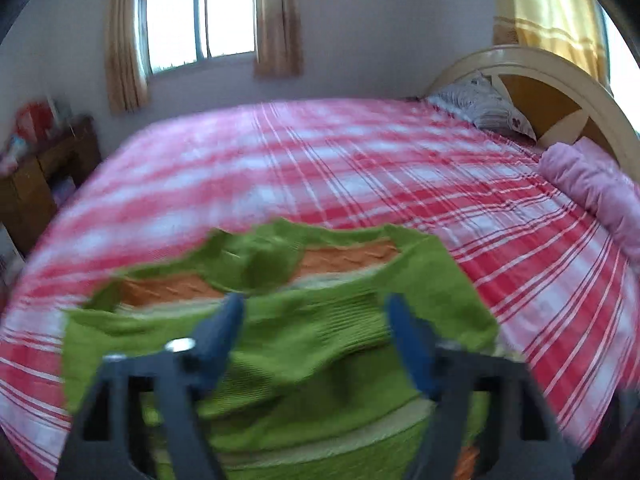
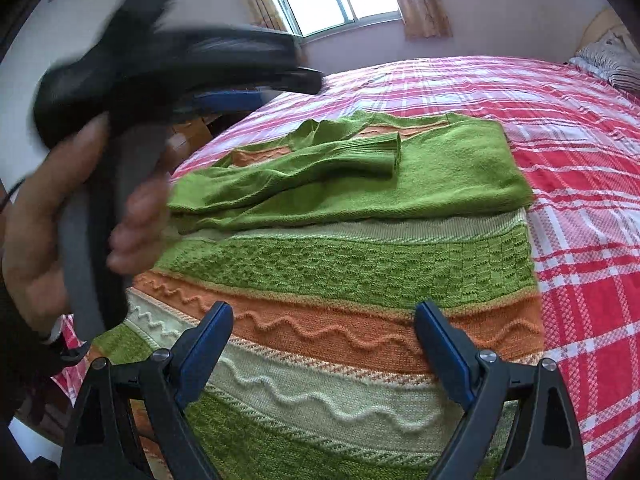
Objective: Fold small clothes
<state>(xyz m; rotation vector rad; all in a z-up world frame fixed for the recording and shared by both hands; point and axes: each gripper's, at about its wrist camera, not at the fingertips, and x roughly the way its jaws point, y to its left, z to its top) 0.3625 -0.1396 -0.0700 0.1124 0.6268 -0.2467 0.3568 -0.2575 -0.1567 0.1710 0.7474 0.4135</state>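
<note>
A small knitted sweater point(image 2: 360, 264), green with orange and cream bands, lies flat on the bed. Both sleeves are folded in across its chest point(image 2: 304, 160). It also shows in the left wrist view point(image 1: 304, 344), blurred. My right gripper point(image 2: 324, 316) is open and empty, hovering over the sweater's lower bands. My left gripper point(image 1: 314, 308) is open and empty above the sweater's middle. In the right wrist view the left gripper's body and the hand holding it point(image 2: 132, 92) are raised at the left, blurred.
The bed has a red, pink and white plaid sheet point(image 1: 360, 160). A rolled pink blanket point(image 1: 592, 184) and a patterned pillow point(image 1: 484, 104) lie by the curved headboard point(image 1: 560, 76) at the right. A wooden cabinet point(image 1: 36, 176) stands left of the bed, below a window point(image 1: 196, 12).
</note>
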